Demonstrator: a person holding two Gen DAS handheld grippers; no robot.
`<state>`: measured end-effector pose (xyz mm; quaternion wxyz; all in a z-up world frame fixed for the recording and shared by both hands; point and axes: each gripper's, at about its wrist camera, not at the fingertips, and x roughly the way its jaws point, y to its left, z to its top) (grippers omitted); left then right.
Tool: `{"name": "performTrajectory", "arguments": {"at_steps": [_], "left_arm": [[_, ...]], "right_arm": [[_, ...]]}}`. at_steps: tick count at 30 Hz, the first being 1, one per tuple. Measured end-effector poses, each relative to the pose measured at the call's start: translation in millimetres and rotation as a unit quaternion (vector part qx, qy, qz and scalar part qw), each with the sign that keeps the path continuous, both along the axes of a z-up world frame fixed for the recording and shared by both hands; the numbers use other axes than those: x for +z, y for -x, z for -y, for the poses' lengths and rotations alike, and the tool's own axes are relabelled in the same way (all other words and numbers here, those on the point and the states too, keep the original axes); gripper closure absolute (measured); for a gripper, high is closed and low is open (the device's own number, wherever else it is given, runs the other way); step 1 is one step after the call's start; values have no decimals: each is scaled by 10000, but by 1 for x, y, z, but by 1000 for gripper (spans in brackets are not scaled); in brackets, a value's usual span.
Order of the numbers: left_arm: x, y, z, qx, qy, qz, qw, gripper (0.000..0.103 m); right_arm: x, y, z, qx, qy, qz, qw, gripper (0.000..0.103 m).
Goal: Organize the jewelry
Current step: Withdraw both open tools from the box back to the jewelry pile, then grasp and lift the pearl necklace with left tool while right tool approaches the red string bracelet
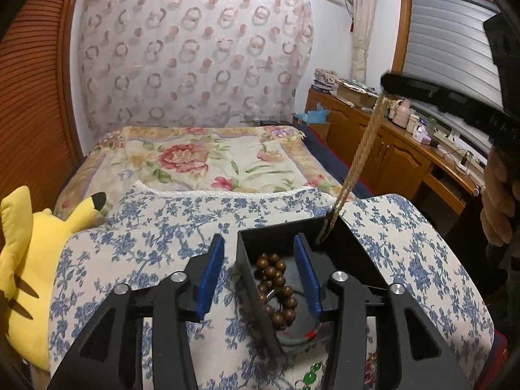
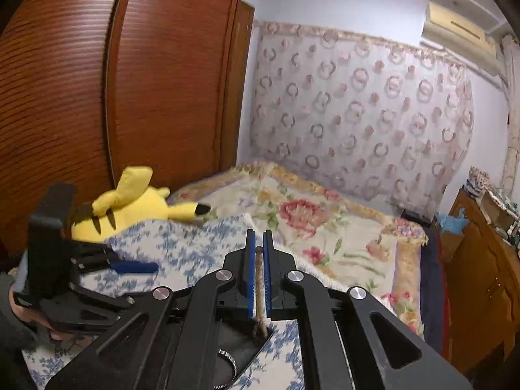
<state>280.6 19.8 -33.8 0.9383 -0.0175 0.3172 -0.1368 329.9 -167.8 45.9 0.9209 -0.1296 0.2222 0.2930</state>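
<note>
A black open box (image 1: pixel 354 253) sits on the blue-flowered cloth (image 1: pixel 156 227). Inside lie a brown wooden bead bracelet (image 1: pixel 276 279) and a dark bangle with a red mark (image 1: pixel 308 336). My left gripper (image 1: pixel 260 260) is open, its jaws straddling the box's left wall. My right gripper (image 2: pixel 259 240) is shut on a tan braided cord (image 2: pixel 259 279) and holds it high; the cord (image 1: pixel 357 162) hangs down into the box's far corner. A silver bangle (image 2: pixel 227 357) shows in the box below the right gripper. Green beads (image 1: pixel 312 373) lie by the box's near edge.
A yellow plush toy (image 1: pixel 26 260) lies at the left of the cloth. Behind is a bed with a floral cover (image 1: pixel 201 159). A wooden cabinet (image 1: pixel 390 149) with clutter runs along the right wall, a wooden wardrobe (image 2: pixel 130 81) along the left.
</note>
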Motion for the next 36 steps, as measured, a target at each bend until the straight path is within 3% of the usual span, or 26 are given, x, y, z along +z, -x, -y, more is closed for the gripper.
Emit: {"name": "performTrajectory", "arguments": {"at_steps": [3, 9, 13, 32, 36], "left_arm": [[-1, 11, -4, 16, 27, 0, 10000, 51], [-4, 35, -8, 17, -6, -26, 10000, 49], [-7, 57, -10, -6, -60, -46, 10000, 46], [-50, 161, 2, -259, -116, -464, 9985, 46], [-58, 171, 9, -435, -104, -587, 9973, 60]], "right_arm": [[-28, -1, -6, -30, 209, -301, 9993, 97], [-70, -3, -7, -273, 264, -812, 9960, 95], [-75, 10, 0, -347, 151, -893, 9953, 72], [-117, 162, 35, -487, -17, -1250, 9910, 72], [-132, 185, 33, -378, -24, -1435, 9889, 72]]}}
